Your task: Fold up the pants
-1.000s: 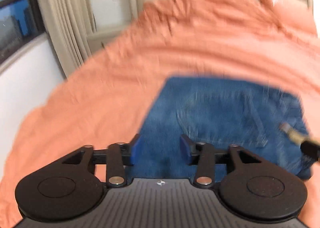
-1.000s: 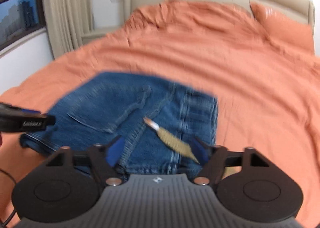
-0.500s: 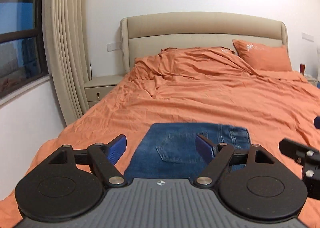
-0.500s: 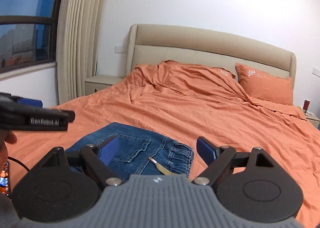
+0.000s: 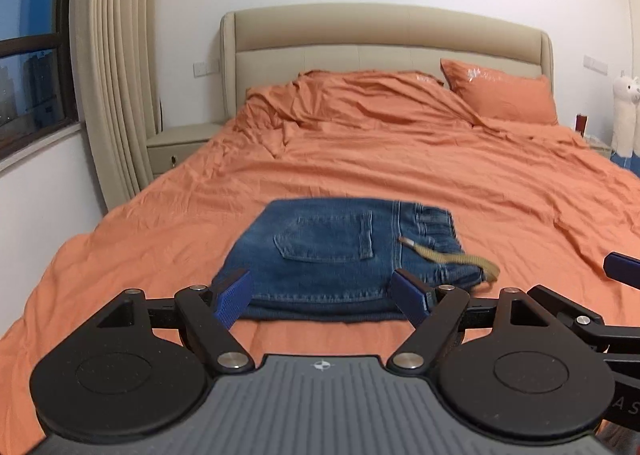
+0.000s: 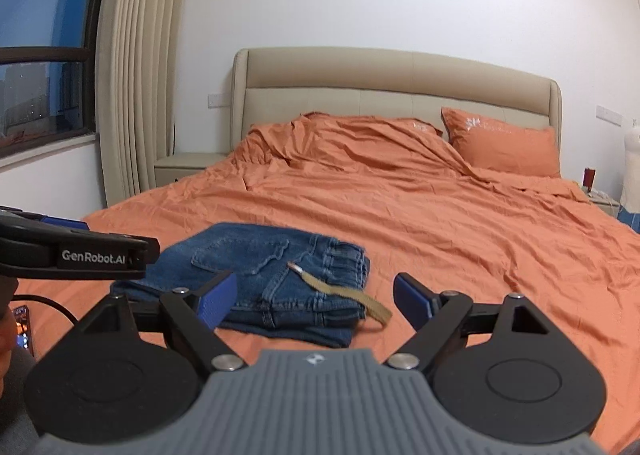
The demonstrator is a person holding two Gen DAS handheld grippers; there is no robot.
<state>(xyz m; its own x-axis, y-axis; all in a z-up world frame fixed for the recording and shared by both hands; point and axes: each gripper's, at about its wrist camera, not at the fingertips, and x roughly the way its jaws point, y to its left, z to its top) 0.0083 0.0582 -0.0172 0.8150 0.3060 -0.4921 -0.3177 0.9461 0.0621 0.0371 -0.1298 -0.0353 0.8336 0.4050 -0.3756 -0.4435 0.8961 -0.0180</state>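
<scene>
Fingers (image 5: 230, 297) both grippers spread, empty; jeans (image 5: 340, 255) folded. Risk: loose drawstring (image 5: 448, 257) snags, undoes stack.

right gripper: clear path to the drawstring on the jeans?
Probably yes. The right hand-held gripper is open and empty, and the drawstring lies exposed on top of the folded jeans just ahead, nothing between. The left hand-held gripper is off to the side.
</scene>
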